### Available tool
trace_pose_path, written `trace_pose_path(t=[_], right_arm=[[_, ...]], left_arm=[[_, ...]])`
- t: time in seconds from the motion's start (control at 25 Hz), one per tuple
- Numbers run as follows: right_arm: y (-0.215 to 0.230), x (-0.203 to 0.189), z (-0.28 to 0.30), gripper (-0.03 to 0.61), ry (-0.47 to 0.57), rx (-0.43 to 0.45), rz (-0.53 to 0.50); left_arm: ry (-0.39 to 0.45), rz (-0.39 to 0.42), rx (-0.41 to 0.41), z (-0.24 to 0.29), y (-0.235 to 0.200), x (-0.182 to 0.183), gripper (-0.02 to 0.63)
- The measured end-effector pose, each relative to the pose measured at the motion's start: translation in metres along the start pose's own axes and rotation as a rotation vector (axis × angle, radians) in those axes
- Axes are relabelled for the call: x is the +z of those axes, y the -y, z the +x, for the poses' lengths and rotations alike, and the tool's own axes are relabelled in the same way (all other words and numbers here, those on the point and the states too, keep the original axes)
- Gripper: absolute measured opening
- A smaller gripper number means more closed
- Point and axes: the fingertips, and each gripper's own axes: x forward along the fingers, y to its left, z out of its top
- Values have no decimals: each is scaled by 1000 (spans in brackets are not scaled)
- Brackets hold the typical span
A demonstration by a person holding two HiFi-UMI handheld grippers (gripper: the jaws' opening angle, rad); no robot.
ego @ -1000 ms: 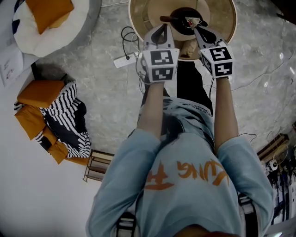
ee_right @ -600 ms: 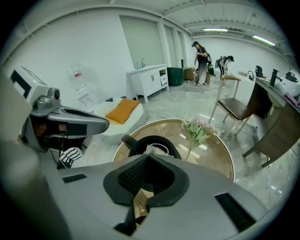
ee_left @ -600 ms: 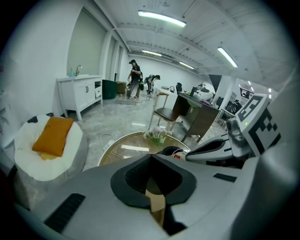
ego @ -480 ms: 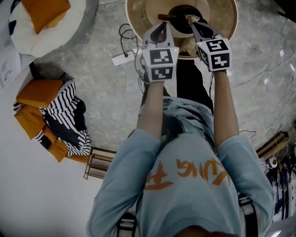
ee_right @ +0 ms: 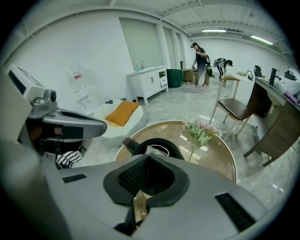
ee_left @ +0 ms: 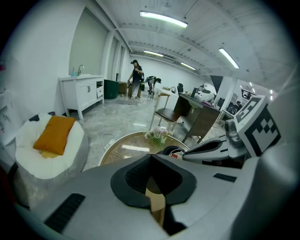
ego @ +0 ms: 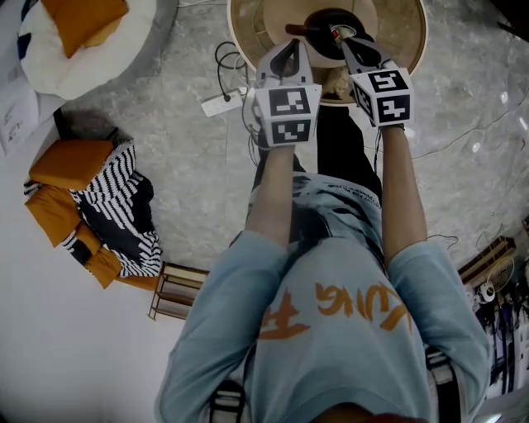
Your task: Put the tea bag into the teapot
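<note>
A black teapot (ego: 318, 18) stands on a round glass table (ego: 397, 33) at the top of the head view. My right gripper (ego: 347, 43) is shut on the tea bag (ego: 338, 33), a white bag with a red tag held over the pot's open mouth. In the right gripper view the tea bag (ee_right: 157, 150) shows just past the closed jaw tips (ee_right: 147, 155), above the teapot (ee_right: 133, 144). My left gripper (ego: 289, 45) hovers left of the pot, shut and holding nothing. The left gripper view shows its jaws (ee_left: 151, 155) together, and the tea bag (ee_left: 176, 155) at the right gripper's tip.
A vase of flowers (ee_right: 199, 131) stands on the table behind the teapot. A white power strip with cables (ego: 221, 106) lies on the floor left of the table. A white beanbag with an orange cushion (ego: 83, 33) sits far left. A chair (ee_right: 236, 108) stands beyond the table.
Both grippers have moved slightly forward toward the teapot. The right one has carried the tea bag from the pot's near rim to above its mouth.
</note>
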Motion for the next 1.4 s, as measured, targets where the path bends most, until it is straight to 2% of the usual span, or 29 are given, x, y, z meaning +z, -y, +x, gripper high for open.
trace_pose_path(t=[0.08,0.24,0.36,0.64,0.8,0.96,1.12,1.28,1.4], right_arm=[[0,0,0,16,4,-8,1],[-2,1,0,76,19,-15,4],[-2,3,-4,98,25,-17,5],[7,13,-32,104,104,-93,88],[10,22,-59,87,186,-162,187],[-6,42,-92,46,317,-170,326],[-27,71,-119,12,417,-200,336],[-44,99,-150,12,503,-214,328],[-57,123,-176,12,576,-226,302]], left_arm=[[1,-2,2,-2,-1,-1,25],[5,-9,4,-3,-3,-2,25],[11,-17,3,-4,-3,1,25],[54,-22,-10,-20,-1,23,25],[90,-13,-26,-39,0,39,25],[136,-8,-38,-70,-10,56,25],[211,12,-63,-106,-21,83,25],[317,31,-132,-143,-18,117,25],[382,71,-146,-172,-18,141,25]])
